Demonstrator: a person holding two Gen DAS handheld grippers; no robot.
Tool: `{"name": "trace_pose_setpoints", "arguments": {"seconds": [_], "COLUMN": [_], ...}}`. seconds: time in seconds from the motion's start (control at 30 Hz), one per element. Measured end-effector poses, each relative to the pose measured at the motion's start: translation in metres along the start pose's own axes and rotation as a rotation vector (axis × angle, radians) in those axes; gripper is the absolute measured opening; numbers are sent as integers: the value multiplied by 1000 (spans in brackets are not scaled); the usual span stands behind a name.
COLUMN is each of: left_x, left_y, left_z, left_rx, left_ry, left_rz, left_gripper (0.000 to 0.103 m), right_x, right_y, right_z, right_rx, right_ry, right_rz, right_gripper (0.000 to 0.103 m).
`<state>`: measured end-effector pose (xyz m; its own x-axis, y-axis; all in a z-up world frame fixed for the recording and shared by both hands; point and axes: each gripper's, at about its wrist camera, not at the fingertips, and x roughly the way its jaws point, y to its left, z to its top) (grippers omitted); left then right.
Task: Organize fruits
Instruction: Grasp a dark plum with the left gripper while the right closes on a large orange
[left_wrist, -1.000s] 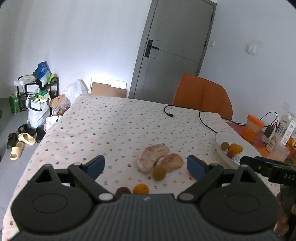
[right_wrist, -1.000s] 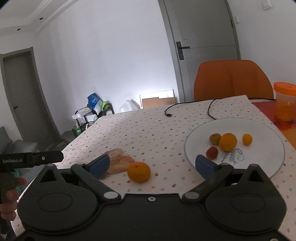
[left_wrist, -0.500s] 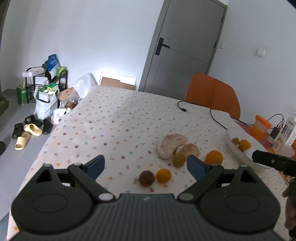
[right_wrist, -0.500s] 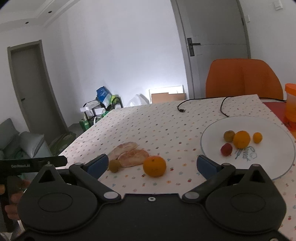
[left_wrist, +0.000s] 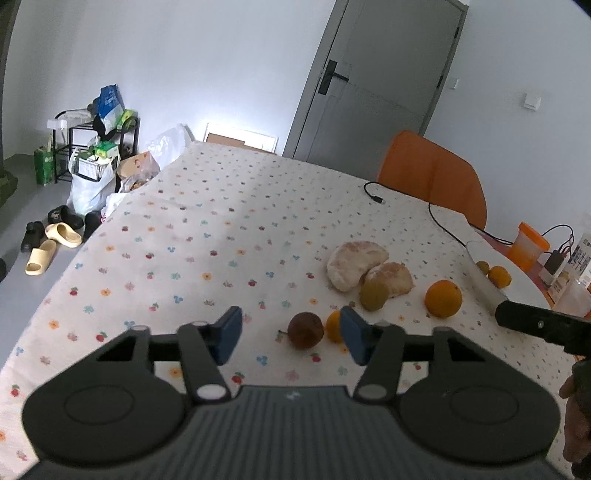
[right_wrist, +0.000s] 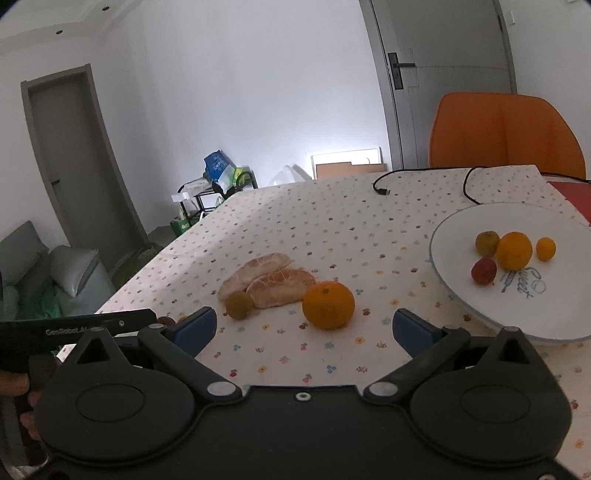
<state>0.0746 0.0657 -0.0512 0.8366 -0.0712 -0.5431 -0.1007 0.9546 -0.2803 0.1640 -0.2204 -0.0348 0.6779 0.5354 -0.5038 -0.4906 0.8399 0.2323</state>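
A dark brown fruit (left_wrist: 306, 329) and a small orange (left_wrist: 332, 326) lie on the dotted tablecloth just ahead of my left gripper (left_wrist: 291, 336). Its jaws are closing, and the brown fruit sits in the gap with neither pad touching it. Beyond lie two peeled pomelo segments (left_wrist: 354, 264), an olive-green fruit (left_wrist: 373, 295) and a larger orange (left_wrist: 443, 298). My right gripper (right_wrist: 304, 330) stands open, with that orange (right_wrist: 328, 304) just ahead between its fingers. The white plate (right_wrist: 461, 295) on the right holds several small fruits.
A black cable (right_wrist: 384, 191) runs across the far table. An orange chair (right_wrist: 506, 136) stands behind it. An orange-lidded cup (left_wrist: 526, 245) and small boxes crowd the right end. The table's left edge (left_wrist: 66, 266) drops to the floor, where slippers lie.
The left jaws have narrowed from wide open. The left gripper has sunk and drawn back, bringing the brown fruit into its gap. The right gripper has shifted so the orange sits more centred.
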Motion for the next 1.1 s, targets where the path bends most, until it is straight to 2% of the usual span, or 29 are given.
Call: {"name": "trace_pose_setpoints", "arguments": {"seconds": [0.2,0.33,0.53,0.87,0.97,1.03,1.1], "left_x": [8,12,11,9,11,12,12], "left_y": [0,-2,-3,7,9,9,8], "left_z": [-1,-4,-4,3,2,2,2], "left_rx": [-10,-4,-2,-18,-27,-33,-30], "left_ry": [14,22,10,-9,-7,-6,-9], "left_rz": [-5,-47,-41,-12,-3,-1,-1], "left_gripper": [32,20,19,19,19,18,19], "right_x": [8,17,30,49,60,63,61], "right_y": [-1,-3,-3,1,-3,-5,-7], "right_z": [1,3,6,11,11,10,10], "right_rx": [-15,-20,-24,-51,-43,-43,-40], "right_ry": [8,17,36,52,87,102,103], "right_rz": [-9,-15,-15,-29,-51,-74,-64], "right_gripper": [101,91,77,76,59,40,40]}}
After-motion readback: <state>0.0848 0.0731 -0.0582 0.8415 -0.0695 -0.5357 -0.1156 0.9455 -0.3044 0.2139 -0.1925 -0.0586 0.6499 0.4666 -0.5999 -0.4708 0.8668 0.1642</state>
